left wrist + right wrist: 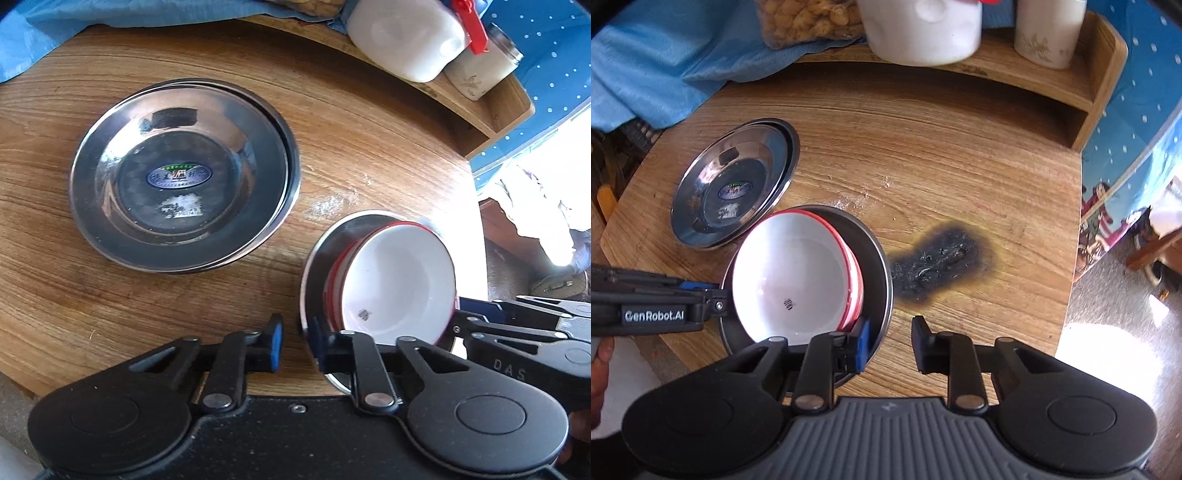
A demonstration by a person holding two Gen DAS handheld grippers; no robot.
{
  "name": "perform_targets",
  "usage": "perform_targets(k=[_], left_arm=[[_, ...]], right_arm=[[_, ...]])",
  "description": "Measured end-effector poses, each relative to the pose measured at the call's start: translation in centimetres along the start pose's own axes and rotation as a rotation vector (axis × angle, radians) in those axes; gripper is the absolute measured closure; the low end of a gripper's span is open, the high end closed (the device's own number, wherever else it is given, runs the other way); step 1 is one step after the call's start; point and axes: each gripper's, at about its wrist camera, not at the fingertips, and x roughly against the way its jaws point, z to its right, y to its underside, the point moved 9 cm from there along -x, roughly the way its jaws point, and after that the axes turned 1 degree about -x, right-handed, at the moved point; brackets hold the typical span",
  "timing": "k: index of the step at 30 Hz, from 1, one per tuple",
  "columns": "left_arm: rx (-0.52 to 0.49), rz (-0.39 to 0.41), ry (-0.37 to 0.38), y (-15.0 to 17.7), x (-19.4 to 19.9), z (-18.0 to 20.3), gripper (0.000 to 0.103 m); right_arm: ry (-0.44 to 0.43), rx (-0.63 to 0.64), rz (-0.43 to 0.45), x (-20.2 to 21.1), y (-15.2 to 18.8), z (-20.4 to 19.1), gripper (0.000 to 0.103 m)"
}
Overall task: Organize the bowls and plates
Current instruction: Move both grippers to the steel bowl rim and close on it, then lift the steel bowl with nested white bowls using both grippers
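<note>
Left wrist view: my left gripper [295,341] is narrowed to a small gap that straddles the near rim of the steel plate [314,258], one pad inside it and one outside. A sliver of table [369,147] shows between the outer pad and the rim, so I judge it is not pinching yet. The red-rimmed white bowls [399,280] sit nested in that plate, just ahead and to the right of the tips. The stacked steel plates [110,229] lie farther ahead to the left.

Right wrist view: my right gripper [890,341] brackets the opposite rim, spread a little wider, outer pad clear of the metal. The left tool comes in from the left at the plate's far edge.

I read this as the grasping step. Next, both must clamp, then lift level together, or the bowls may slide.
</note>
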Motion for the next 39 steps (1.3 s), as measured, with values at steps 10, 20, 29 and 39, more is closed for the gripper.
perform_targets(k=[10, 20, 29, 39], left_arm=[[-0.024, -0.003, 0.011, 0.02, -0.08, 0.19, 0.091], [-0.017, -0.010, 0.035, 0.00, -0.19, -0.06, 0.091], [-0.023, -0.024, 0.036, -0.16, -0.47, -0.09, 0.090], [-0.031, -0.038, 0.052, -0.29, -0.77, -0.18, 0.090]], right_arm=[[-0.044, -0.032, 0.010, -0.12, 0.05, -0.28, 0.091], [-0.052, -0.077, 0.007, -0.34, -0.01, -0.12, 0.091], [-0.064, -0.112, 0.005, -0.54, 0.10, 0.14, 0.090], [-0.081, -0.156, -0.005, -0.65, 0.18, 0.15, 0.090]])
